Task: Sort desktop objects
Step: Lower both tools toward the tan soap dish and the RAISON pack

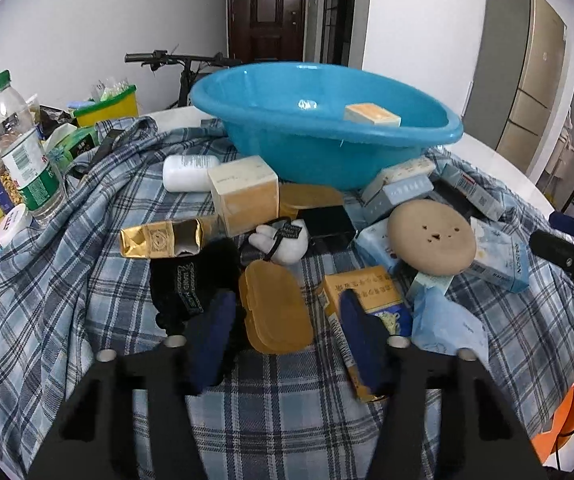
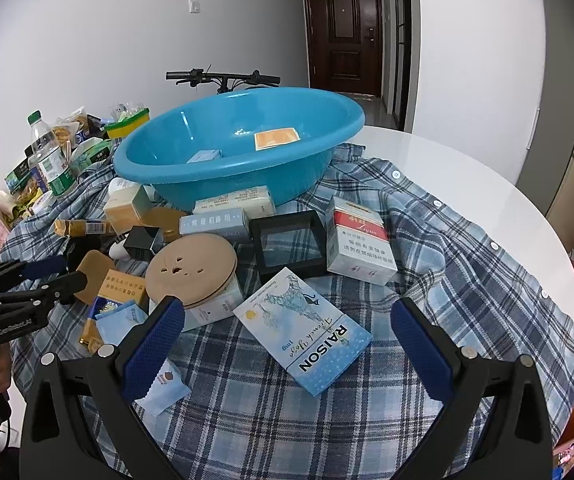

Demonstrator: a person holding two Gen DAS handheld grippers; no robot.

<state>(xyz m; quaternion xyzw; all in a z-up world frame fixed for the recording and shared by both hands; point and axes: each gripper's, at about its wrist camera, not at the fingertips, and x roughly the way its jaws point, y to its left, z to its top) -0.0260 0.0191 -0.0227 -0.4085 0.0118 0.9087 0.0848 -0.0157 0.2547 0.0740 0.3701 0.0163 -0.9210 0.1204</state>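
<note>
Left tool [image 1: 287,320] spread wide, gripping nothing, straddling an amber plastic case [image 1: 275,308] at 12 o'clock, with a yellow cigarette pack [image 1: 361,292] touching the right finger at 1 o'clock and a black pouch [image 1: 191,280] against the left finger at 11. Right tool [image 2: 287,332] likewise released and empty, bracketing a blue RAISON pack [image 2: 307,328] lying flat on the plaid shirt [image 2: 467,272] that covers the bench [image 2: 467,176]. Blue basin [image 2: 167,168] at 12 o'clock from both tools, already holding an orange-faced box [image 2: 277,138] and a small pale packet [image 2: 205,156]; most of the clutter not yet sorted. Likely trouble: closing on the amber case could snag the yellow pack or the pouch, since both crowd the fingers; a flat pack on loose cloth may drag a fold of shirt up with it. Tan disc [image 2: 191,268] perched on a pale box at 11 o'clock of the right tool, probably easy to knock off when passing. Basin sitting on bunched cloth and boxes, so a hard drop could tip it. Open room: bare shirt at 2 to 4 o'clock of the right tool, with the bench edge curving away there; left side crowded with a water bottle [image 1: 23,148] and snack bags.
</note>
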